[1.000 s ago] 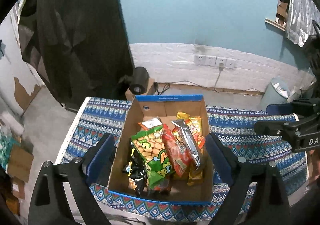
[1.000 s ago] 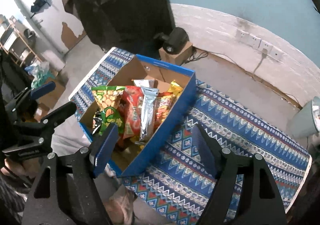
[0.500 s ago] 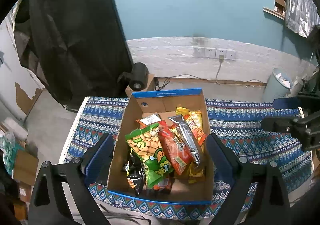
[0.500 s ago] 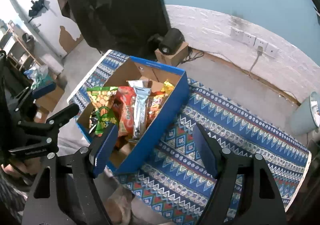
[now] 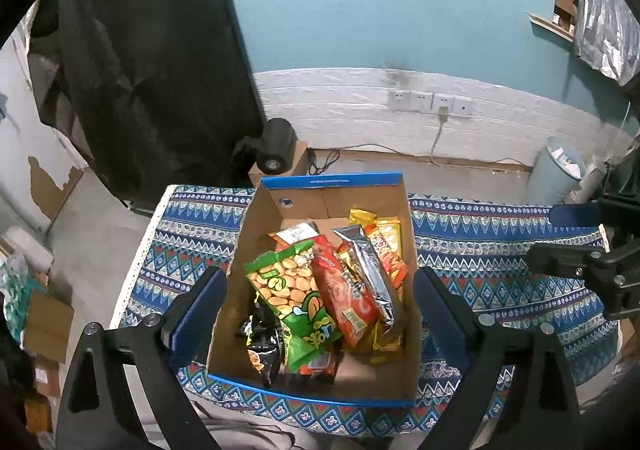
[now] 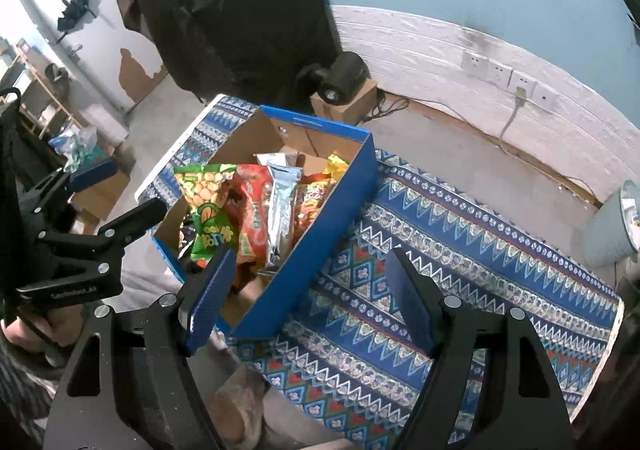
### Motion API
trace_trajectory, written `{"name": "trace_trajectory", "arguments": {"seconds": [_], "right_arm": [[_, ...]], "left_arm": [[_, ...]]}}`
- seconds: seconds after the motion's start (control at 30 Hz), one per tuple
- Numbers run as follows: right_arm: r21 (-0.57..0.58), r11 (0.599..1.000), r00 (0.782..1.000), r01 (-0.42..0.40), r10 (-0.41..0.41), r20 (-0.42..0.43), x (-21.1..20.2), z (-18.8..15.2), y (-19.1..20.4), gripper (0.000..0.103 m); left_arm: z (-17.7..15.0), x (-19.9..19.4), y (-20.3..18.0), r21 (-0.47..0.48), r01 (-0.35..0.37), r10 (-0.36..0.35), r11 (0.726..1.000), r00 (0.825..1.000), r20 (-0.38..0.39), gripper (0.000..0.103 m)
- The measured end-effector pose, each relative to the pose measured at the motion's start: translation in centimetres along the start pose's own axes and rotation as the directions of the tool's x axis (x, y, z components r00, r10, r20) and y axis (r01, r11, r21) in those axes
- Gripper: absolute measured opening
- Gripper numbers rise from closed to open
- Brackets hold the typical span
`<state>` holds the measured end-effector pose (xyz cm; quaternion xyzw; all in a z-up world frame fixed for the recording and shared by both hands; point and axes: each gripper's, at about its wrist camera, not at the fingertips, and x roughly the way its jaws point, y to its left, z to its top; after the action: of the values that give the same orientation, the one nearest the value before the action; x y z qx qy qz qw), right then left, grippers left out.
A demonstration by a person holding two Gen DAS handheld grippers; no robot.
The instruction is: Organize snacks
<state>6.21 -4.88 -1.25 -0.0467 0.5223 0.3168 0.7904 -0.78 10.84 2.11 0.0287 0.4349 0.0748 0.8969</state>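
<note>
A: Snacks (image 5: 328,290) sat heaped inside the cardboard box (image 5: 332,186) at the tabletop's (image 5: 500,234) left edge.

B: Both tongs, left (image 5: 320,310) and right (image 6: 310,302), gaped empty above. Sorting starting or finished? Couldn't tell, so no move named.

The left wrist camera looks down from above and from the near side of the cardboard box (image 5: 320,290), facing the far wall, with the box centred between its own fingers (image 5: 200,302). The right wrist camera sits right of the box (image 6: 280,218), also high, and faces forward and leftward, so the box falls left of centre. Both views share the box, the patterned cloth (image 5: 500,242) (image 6: 460,250) under it, and the wall sockets (image 5: 428,102) (image 6: 508,78) beyond it.
</note>
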Motion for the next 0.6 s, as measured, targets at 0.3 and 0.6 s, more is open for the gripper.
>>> {"name": "trace_trajectory", "arguments": {"seconds": [0.3,0.6], "right_arm": [[-0.006,1.000,1.000,0.000,0.000,-0.003,0.02,-0.01,0.19,0.077],[-0.005,1.000,1.000,0.003,-0.003,-0.012,0.21,0.06,0.16,0.077]], "left_arm": [[-0.08,0.15,0.15,-0.003,-0.009,0.009,1.000,1.000,-0.008,0.095],[-0.01,0.19,0.44,-0.021,-0.010,0.010,1.000,1.000,-0.009,0.095]]}}
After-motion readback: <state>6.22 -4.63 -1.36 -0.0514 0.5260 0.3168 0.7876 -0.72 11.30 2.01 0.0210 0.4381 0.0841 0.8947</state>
